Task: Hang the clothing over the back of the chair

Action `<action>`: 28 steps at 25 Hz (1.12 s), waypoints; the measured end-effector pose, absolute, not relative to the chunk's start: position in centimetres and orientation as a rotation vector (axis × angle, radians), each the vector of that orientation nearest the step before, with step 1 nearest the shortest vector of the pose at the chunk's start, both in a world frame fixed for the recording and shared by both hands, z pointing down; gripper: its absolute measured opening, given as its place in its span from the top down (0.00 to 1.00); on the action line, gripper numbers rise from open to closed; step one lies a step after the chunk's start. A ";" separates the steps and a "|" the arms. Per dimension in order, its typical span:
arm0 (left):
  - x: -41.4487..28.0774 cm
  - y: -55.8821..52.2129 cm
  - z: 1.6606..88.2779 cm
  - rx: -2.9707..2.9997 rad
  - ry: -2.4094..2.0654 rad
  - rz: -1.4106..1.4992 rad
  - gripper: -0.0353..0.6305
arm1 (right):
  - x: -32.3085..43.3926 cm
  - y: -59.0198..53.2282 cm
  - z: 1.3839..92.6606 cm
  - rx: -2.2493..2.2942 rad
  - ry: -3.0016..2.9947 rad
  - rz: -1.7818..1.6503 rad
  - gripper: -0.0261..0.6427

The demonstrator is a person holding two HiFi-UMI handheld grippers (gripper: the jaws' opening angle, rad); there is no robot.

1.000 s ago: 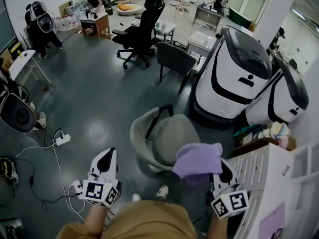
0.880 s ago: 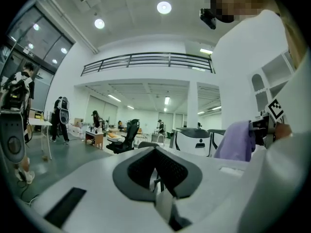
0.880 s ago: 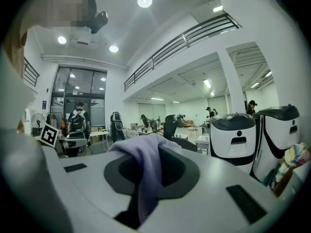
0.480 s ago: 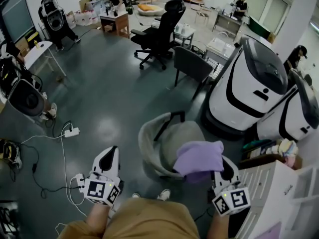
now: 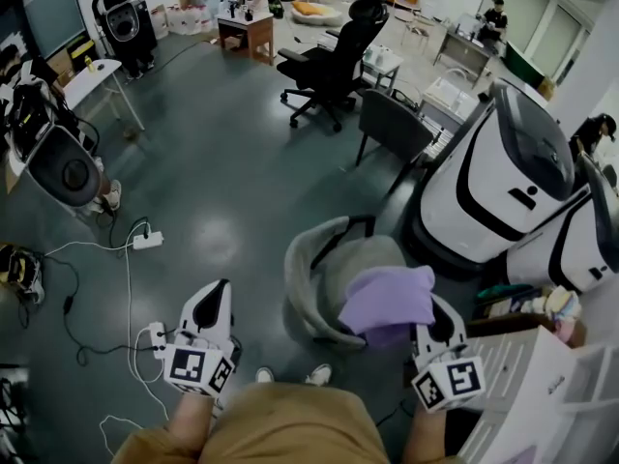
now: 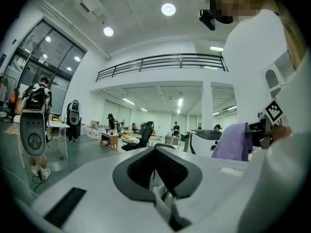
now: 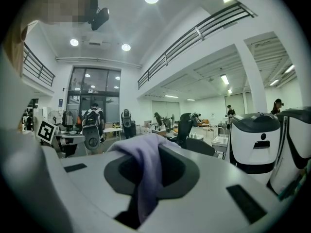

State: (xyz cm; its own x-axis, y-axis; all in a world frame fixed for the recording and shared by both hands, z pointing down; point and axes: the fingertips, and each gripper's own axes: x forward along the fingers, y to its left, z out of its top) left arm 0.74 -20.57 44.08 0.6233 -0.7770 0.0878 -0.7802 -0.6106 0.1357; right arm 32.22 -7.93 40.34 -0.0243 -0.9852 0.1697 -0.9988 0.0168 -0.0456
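Over the near right edge of the grey chair, the purple clothing hangs bunched, clamped in the right gripper. Well left of the chair, the left gripper has its jaws together with nothing between them.

No word, number or brand can be read anywhere in these views. The left cube and the right cube bear only black-and-white square markers (patterns, not letters). Any print on the distant boxes and machines is too small to make out.
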 end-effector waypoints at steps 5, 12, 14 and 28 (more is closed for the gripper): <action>-1.1 -20.9 44.0 2.667 -1.331 0.022 0.94 | 30.6 -9.7 40.5 2.088 -2.212 0.234 0.89; -4.3 -21.1 43.0 2.642 -1.391 -0.013 0.94 | 27.3 -13.1 39.9 1.995 -2.262 0.183 0.89; -5.3 -21.3 42.7 2.634 -1.412 -0.031 0.94 | 26.3 -14.1 39.4 1.969 -2.277 0.162 0.89; -10.4 -20.7 42.7 2.559 -1.519 -0.077 0.94 | 20.2 -20.7 40.2 1.842 -2.379 0.150 0.89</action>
